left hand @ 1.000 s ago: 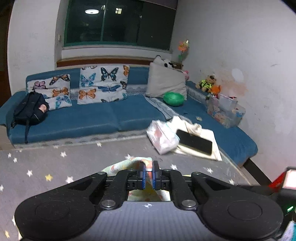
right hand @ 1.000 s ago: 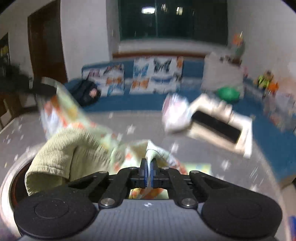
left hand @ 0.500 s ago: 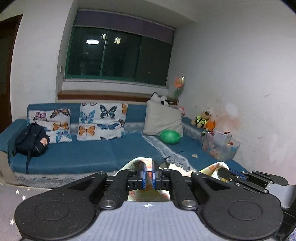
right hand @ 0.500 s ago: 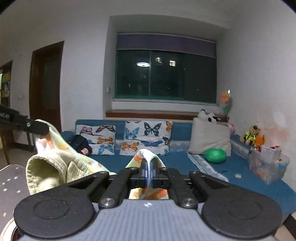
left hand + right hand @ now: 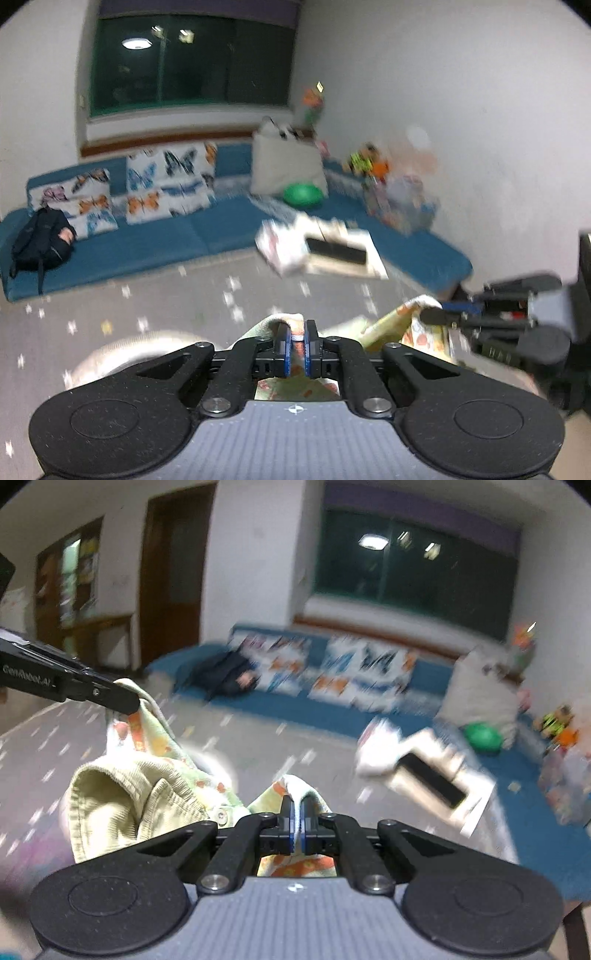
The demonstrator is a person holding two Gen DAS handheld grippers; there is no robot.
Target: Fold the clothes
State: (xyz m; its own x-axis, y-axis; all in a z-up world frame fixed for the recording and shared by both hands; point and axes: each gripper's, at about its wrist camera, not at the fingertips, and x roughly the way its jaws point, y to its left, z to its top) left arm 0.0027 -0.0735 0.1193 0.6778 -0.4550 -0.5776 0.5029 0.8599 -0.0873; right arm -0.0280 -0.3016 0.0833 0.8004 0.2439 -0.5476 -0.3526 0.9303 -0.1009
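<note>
A small pale-green garment with orange print and a ribbed yellow-green cuff [image 5: 122, 805] hangs between my two grippers above the grey star-patterned table. My left gripper [image 5: 295, 341] is shut on one edge of the garment [image 5: 286, 320]. It also shows at the left of the right wrist view [image 5: 122, 703], pinching cloth. My right gripper [image 5: 296, 821] is shut on another edge of the garment [image 5: 301, 786]. It shows at the right of the left wrist view [image 5: 432, 314], holding cloth [image 5: 391, 325]. Both views are motion-blurred.
The grey star-patterned table [image 5: 166, 295] lies below. At its far side lie a white packet [image 5: 280, 247] and a dark tablet on a white cloth [image 5: 338, 251]. A blue sofa [image 5: 155, 243] with butterfly cushions, a black backpack [image 5: 40, 240] and a green ball [image 5: 301, 194] stands behind.
Both grippers have tilted back down from the raised pose, so the table is in view again. The garment stays held between them, and both views are blurred by motion.
</note>
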